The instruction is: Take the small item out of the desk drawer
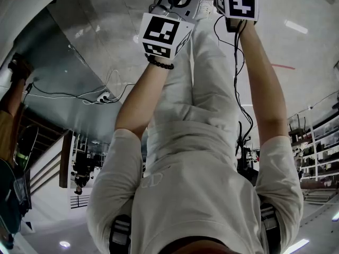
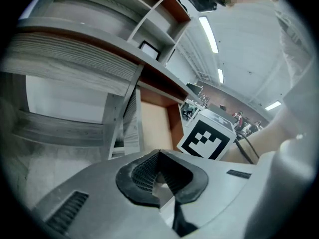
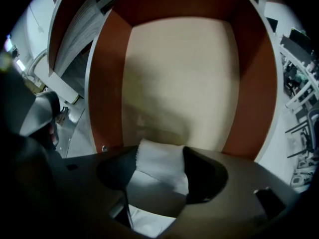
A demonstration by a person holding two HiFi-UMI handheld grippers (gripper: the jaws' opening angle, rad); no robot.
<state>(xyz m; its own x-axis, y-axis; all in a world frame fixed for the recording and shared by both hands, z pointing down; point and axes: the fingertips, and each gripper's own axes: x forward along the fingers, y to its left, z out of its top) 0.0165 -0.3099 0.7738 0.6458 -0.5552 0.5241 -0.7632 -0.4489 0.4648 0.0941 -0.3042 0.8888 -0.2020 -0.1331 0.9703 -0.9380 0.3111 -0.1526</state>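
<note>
Right gripper (image 3: pixel 160 154) is pointing steeply down into the open drawer (image 3: pixel 107 83), its fingers (image 3: pixel 202 176) standing wide with the small white item (image 3: pixel 162 169) lying between them. The item's right edge is touching the right finger and its saw-toothed left edge is sitting just beside the left finger. Nothing in it is buckling, so it is not looking squeezed yet. The item is resting at the near end of the drawer, on the pale drawer bottom (image 3: pixel 184 78), with the red-brown walls rising to left and right and the far half of the drawer bare. Judging by the thin flat look and that cut edge, it is a sachet or a folded tissue: very light, soft, likely to crumple, and slick enough to slide out of a loose pinch. Best hold would be across its narrow width, left edge to right edge, well onto the body and not at a corner, closing gently and lifting straight up clear of the walls. Left gripper (image 2: pixel 158 156) is hanging off to the left of the drawer, angled partly down, its ribbed fingers (image 2: pixel 142 176) meeting at the tips with nothing between them. Past them the right gripper's marker cube (image 2: pixel 207 139) is showing at the drawer mouth, and the grey wood-grain table (image 2: pixel 75 54) with its shelf unit (image 2: pixel 159 14) is running off to the left and far side. In the head view both of the person's arms are reaching forward together.
</note>
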